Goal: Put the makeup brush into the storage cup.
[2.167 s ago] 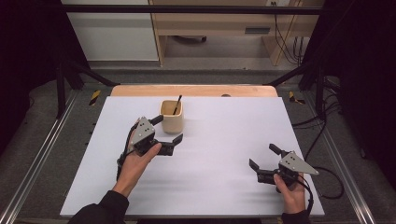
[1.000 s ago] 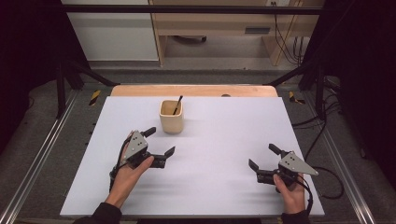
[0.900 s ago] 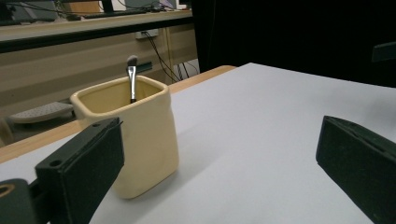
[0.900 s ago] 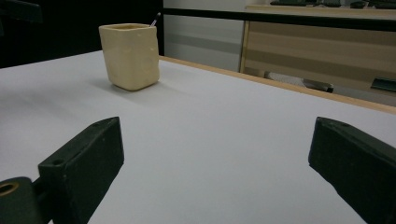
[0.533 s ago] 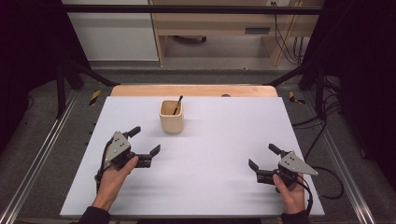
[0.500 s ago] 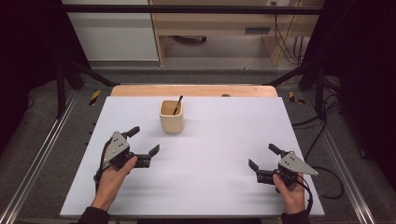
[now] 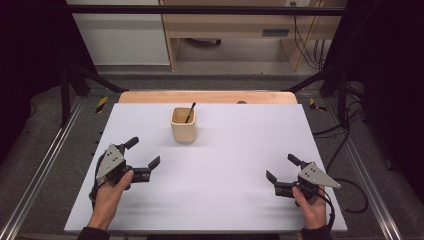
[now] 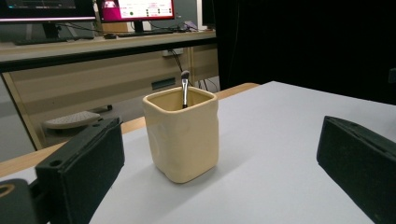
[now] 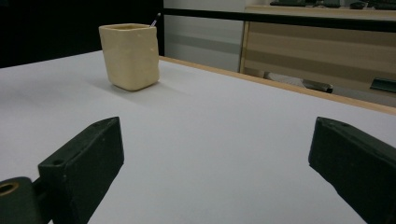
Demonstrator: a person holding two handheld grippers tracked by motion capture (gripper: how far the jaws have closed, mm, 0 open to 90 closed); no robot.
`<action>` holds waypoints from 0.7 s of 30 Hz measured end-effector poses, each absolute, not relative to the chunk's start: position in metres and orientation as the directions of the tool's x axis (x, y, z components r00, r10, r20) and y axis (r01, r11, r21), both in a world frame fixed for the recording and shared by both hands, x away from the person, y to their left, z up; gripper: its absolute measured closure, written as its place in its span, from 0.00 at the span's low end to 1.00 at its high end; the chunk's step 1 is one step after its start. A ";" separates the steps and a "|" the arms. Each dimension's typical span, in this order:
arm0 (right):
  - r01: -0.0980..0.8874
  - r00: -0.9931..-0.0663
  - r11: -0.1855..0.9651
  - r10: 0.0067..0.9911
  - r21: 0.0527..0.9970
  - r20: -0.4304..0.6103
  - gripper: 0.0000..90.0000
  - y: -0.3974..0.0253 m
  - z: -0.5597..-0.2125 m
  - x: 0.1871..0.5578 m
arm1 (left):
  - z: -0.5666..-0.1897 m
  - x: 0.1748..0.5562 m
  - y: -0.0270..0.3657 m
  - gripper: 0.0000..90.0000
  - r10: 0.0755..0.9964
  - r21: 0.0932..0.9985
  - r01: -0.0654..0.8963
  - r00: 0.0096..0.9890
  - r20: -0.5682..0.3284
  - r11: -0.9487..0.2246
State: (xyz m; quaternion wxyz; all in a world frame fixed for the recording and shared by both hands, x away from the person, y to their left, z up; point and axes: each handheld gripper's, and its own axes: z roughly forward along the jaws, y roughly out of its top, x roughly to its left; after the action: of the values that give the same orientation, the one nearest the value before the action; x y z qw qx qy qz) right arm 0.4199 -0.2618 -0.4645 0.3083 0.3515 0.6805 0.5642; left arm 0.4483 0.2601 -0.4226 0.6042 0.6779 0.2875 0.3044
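White tabletop [image 7: 225, 165] carries a cream cup [image 7: 183, 124] with a brush [image 7: 189, 112] standing inside, so the left gripper [image 7: 140, 156] and right gripper [image 7: 281, 170] rest apart, jaws spread, empty.

A cream square cup [image 8: 181, 134] stands upright on a white table [image 8: 280, 154], framed between the left gripper [image 8: 219, 182]'s two black jaws, which are spread wide and touch nothing. A small brush [image 8: 185, 88] leans inside the cup, its bristle tip rising above the rim. Beyond the table's wooden edge [image 8: 140, 123] runs a long desk [image 8: 102, 46] carrying lit monitors [image 8: 135, 9]; a dark curtain [image 8: 303, 42] hangs at right.
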 end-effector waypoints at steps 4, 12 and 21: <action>0.127 -0.564 0.117 0.826 0.985 -0.025 0.04 -0.262 -0.465 0.420 | -0.422 0.445 0.266 0.01 0.764 0.995 0.013 0.642 0.068 -0.100; 0.127 -0.564 0.118 0.825 0.985 -0.026 0.04 -0.262 -0.465 0.420 | -0.423 0.438 0.281 0.01 0.781 0.998 -0.007 0.622 0.058 -0.069; 0.125 -0.568 0.117 0.822 0.985 -0.026 0.04 -0.262 -0.464 0.420 | -0.433 0.431 0.289 0.01 0.788 0.999 -0.009 0.614 0.044 -0.049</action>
State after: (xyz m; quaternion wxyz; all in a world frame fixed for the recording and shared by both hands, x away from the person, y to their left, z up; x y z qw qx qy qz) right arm 0.4196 -0.2618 -0.4639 0.3079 0.3479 0.6811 0.5659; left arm 0.4308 0.2888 -0.4327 0.6208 0.6493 0.2999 0.3209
